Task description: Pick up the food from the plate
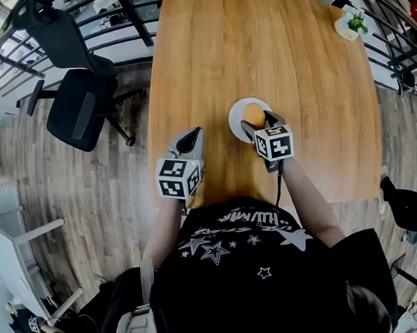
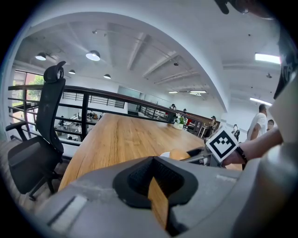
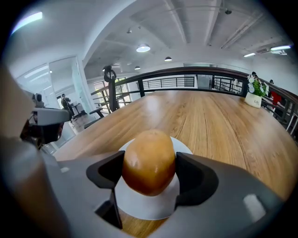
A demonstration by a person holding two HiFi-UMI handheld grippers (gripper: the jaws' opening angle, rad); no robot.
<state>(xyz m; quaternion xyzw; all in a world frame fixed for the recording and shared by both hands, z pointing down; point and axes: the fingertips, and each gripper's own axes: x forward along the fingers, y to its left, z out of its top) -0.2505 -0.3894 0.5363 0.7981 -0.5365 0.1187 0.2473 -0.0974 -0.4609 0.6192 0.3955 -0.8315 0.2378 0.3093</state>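
A wide wooden surface (image 1: 257, 39) fills the head view, with a wood-plank floor around it. A black office chair (image 1: 77, 100) stands off its left edge. The person's dark star-printed shirt (image 1: 250, 265) fills the bottom of the view, with both arms reaching forward over the near edge.

The left gripper (image 2: 156, 186) hovers over the surface left of the plate, clenched with nothing in it, only a thin slit showing between its jaws. The right gripper (image 3: 149, 174) tilts down at a small white plate (image 3: 139, 207) near the middle of the surface. It is grasping the food (image 3: 149, 160), a round golden-brown bun that sits on the plate, with a dark pad touching each side.

A small potted plant (image 1: 351, 25) stands at the far right corner.
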